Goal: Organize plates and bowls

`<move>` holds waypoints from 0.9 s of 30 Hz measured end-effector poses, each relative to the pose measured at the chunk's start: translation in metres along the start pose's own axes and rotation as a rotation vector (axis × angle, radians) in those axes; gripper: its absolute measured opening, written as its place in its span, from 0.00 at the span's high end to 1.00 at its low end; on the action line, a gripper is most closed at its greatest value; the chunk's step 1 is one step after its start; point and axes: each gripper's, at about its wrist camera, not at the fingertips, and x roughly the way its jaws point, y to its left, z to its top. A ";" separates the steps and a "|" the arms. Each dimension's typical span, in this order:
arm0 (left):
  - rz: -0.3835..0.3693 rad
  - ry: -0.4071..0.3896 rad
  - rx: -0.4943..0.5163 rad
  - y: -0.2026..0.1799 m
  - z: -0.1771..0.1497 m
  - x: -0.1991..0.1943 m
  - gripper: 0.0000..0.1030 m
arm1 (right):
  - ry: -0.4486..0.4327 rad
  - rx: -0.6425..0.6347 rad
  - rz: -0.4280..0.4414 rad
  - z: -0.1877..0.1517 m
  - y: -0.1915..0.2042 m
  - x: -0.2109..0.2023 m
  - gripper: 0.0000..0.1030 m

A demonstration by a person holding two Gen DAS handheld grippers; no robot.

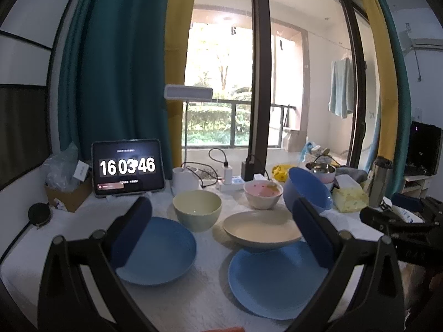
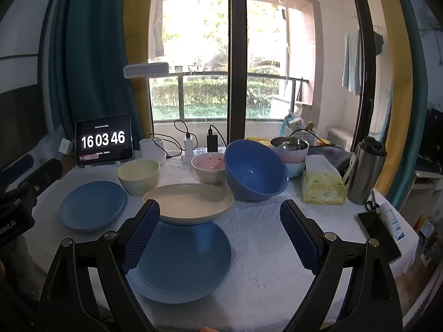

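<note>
both jaws wide apart, holding and touching nothing. left gripper (image 1: 221, 229) hangs over the gap between the two blue plates; right gripper (image 2: 220, 229) sits above the near blue plate (image 2: 180, 262). cream plate (image 2: 191, 200) rests tilted on that plate's far edge, far blue plate (image 2: 92, 204) apart to the left. bowls behind: yellow-green bowl (image 2: 138, 175), pink bowl (image 2: 209, 167), blue bowl (image 2: 254, 170) tipped. looks like nothing stacked yet. next move likely: close on a plate rim, needs a shallow edge approach off the desk (image 2: 263, 262).
</note>
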 end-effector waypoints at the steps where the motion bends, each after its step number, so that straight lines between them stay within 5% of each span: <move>1: -0.001 0.005 0.001 0.000 0.000 0.002 0.01 | 0.004 0.003 0.001 0.001 -0.001 0.003 0.11; 14: -0.010 0.087 0.013 -0.008 -0.006 0.044 0.01 | 0.087 0.049 0.018 0.006 -0.020 0.052 0.13; 27: -0.035 0.215 -0.014 -0.012 -0.013 0.097 0.06 | 0.176 0.120 0.073 0.007 -0.035 0.100 0.32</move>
